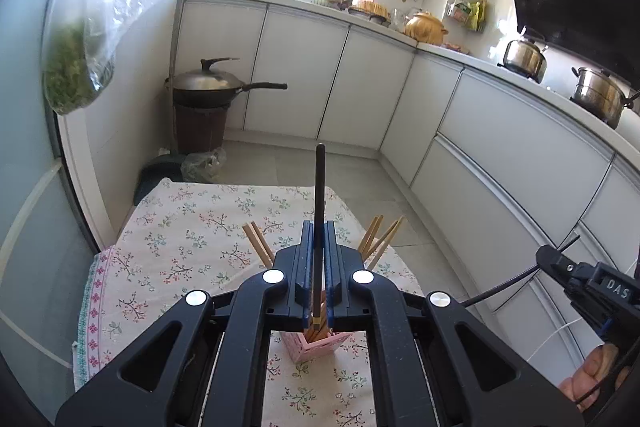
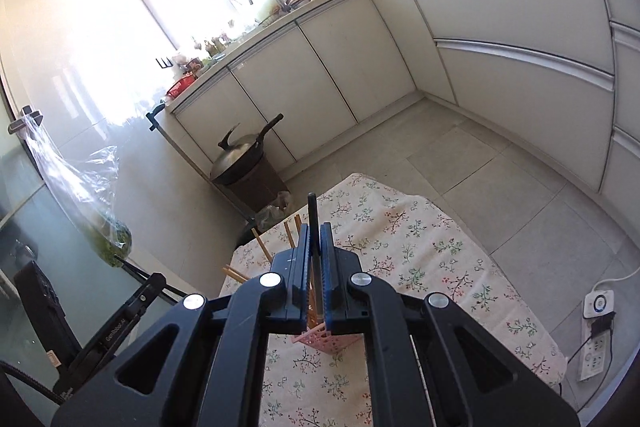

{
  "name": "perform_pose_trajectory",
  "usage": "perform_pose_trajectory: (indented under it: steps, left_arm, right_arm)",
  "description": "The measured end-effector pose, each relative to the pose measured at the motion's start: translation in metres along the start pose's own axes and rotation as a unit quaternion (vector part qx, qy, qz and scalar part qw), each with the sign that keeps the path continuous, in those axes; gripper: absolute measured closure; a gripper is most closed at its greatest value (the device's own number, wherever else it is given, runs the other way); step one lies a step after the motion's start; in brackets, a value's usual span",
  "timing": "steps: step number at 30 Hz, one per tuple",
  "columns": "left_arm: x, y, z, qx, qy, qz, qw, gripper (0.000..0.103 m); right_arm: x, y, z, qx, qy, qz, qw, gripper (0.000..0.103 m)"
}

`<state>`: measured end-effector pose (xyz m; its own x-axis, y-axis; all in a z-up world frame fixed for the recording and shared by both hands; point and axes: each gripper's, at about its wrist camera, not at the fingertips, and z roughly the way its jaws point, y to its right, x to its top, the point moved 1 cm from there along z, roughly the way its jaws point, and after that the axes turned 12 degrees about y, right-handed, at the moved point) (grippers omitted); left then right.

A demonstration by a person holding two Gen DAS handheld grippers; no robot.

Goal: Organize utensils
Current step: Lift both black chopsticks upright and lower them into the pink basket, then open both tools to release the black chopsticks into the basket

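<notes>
Each gripper is clamped shut on one dark chopstick, and the move ahead turns on how those sticks line up with the pink holder below them. In the left wrist view the left gripper (image 1: 319, 227) pinches its dark chopstick (image 1: 320, 187) partway along the shaft; the stick runs along the fingers, its long end rising past the tips and its gold-banded end pointing down toward the pink perforated holder (image 1: 310, 345). That holder stands on the floral tablecloth (image 1: 180, 239), directly under the jaws, with wooden chopsticks (image 1: 380, 237) already fanned out of it to either side.

The right gripper (image 2: 316, 235) holds its own dark chopstick (image 2: 313, 211) the same way — shaft parallel to the fingers, lower end aimed at the same pink holder (image 2: 316, 341). Both hands look about equally near, each stick hanging just above the mouth. A straight descent along the stick's axis would probably seat either one — the likely snag is fouling the wooden chopsticks already leaning there.
</notes>
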<state>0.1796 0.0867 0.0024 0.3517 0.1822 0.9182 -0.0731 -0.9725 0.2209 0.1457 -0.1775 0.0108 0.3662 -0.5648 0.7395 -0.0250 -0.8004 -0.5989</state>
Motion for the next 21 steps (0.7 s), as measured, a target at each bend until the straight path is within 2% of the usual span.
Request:
perform_pose_trajectory:
  steps: [6,8,9,10,12,15,21]
  left_arm:
    - [-0.024,0.002,0.036,0.007,-0.032,-0.018,0.9993,0.097]
    - [-0.029,-0.001,0.039,0.010,-0.044,-0.029,0.9986,0.090]
    - [-0.029,-0.003,0.036,0.012,-0.041,-0.037,0.9984,0.081]
    - [-0.026,-0.004,0.030,0.018,-0.029,-0.040,0.9986,0.077]
    - [-0.018,-0.005,0.014,0.036,0.005,-0.032,0.9988,0.075]
    - [-0.010,-0.007,0.001,0.048,0.033,-0.028,0.9979,0.066]
    - [-0.005,-0.015,0.000,0.053,0.029,-0.038,0.9974,0.060]
  right_arm:
    - [0.003,0.004,0.014,-0.001,-0.005,0.001,1.000,0.098]
    - [0.004,0.003,0.016,0.000,-0.007,0.000,1.000,0.098]
    - [0.004,0.002,0.017,0.001,-0.006,0.000,1.000,0.098]
    - [0.005,0.002,0.018,0.002,-0.005,0.000,1.000,0.098]
    - [0.006,0.000,0.019,0.003,-0.005,-0.001,1.000,0.098]
    - [0.006,-0.004,0.022,0.005,-0.007,-0.001,1.000,0.098]
    - [-0.003,-0.015,0.034,0.009,-0.021,-0.008,1.000,0.098]
